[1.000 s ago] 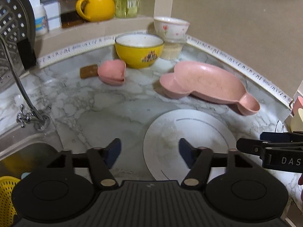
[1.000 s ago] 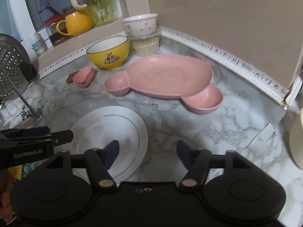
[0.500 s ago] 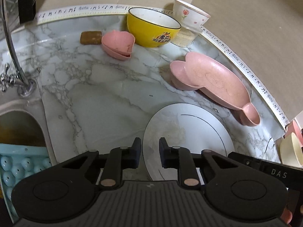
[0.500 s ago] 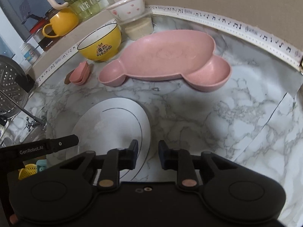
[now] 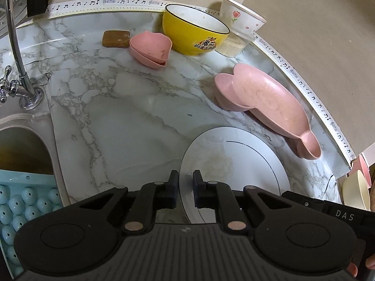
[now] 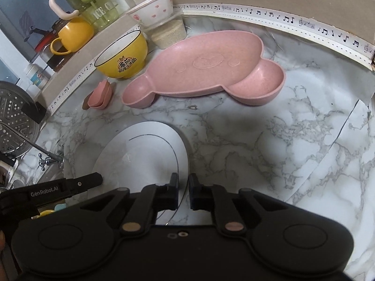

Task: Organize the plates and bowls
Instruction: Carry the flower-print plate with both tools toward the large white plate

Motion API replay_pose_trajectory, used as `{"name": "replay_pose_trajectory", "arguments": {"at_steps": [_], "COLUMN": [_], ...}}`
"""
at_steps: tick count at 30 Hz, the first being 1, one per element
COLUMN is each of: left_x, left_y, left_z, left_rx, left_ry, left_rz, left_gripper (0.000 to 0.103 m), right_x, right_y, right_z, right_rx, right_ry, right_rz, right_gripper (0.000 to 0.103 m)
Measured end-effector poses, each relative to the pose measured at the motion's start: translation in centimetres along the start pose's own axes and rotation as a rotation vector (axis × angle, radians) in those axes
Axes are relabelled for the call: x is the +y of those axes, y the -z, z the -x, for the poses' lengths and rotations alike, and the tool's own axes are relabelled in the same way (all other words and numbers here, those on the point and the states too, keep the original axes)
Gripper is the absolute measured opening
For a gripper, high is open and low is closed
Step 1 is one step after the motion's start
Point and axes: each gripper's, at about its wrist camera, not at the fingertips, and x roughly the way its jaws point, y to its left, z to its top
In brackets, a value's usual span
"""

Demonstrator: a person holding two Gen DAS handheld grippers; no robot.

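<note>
White plate [image 5: 236, 164]: round, glossy, thin dark ring inside the rim, faint smears; lies flat on the worktop [image 5: 131, 121], in the left wrist view.
Left claw [image 5: 185, 188]: black; its jaws have just been closing and now straddle the plate's left rim, pads drawn in on it, so it grips the plate.
Right claw, seen from the left: its black finger marked "DAS" [image 5: 332, 210] reaches over the plate's right side.
Worktop: grey-veined marble pattern, edged by a white strip printed with music notes.
Pink tray [image 5: 269, 103]: matt, speckled, animal-shaped with ear cups; beyond the plate, apart from it.
Yellow bowl [image 5: 195, 32]: glossy, dark rim, printed characters; at the back, beside a small pink dish [image 5: 151, 50].

Right wrist view, plate [image 6: 145, 154]: the same white disc, below the pink tray [image 6: 206, 70].
Right claw [image 6: 183, 193]: jaws have just been closing; drawn in over the plate's right rim, which runs between the pads, gripping it.
Left claw from here [image 6: 93, 179]: its finger lies on the plate's left edge.
Yellow bowl [image 6: 123, 58]: far left of the tray.
</note>
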Motion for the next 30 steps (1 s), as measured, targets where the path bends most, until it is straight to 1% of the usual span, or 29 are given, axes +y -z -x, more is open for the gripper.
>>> {"name": "replay_pose_trajectory", "arguments": {"at_steps": [4,10,17,24,30], "left_x": [-0.2,-1.7,-3.8,-7.3,-11.1], "left_y": [0.4,1.1,1.7,2.6,3.7], "left_z": [0.2,0.4,0.7,1.6,1.8], "left_rx": [0.001,0.000,0.008,0.017,0.033], "left_ry": [0.009,0.032,0.089,0.156,0.213], "left_rz": [0.001,-0.045,-0.067,-0.115,-0.161], "left_gripper": [0.012,0.011,0.011,0.012,0.012], "right_x": [-0.5,-1.8,-3.8,-6.5,-8.8], "right_y": [0.4,0.8,1.7,3.1,4.2], "right_z": [0.5,1.7,4.3,8.2,12.1], "right_rx": [-0.006,-0.023,-0.056,-0.102,-0.153], "right_ry": [-0.005,0.003,0.019,0.047,0.092], "right_rz": [-0.011,-0.033,-0.076,-0.146,-0.184], "right_gripper": [0.009,0.009,0.009,0.009,0.009]}}
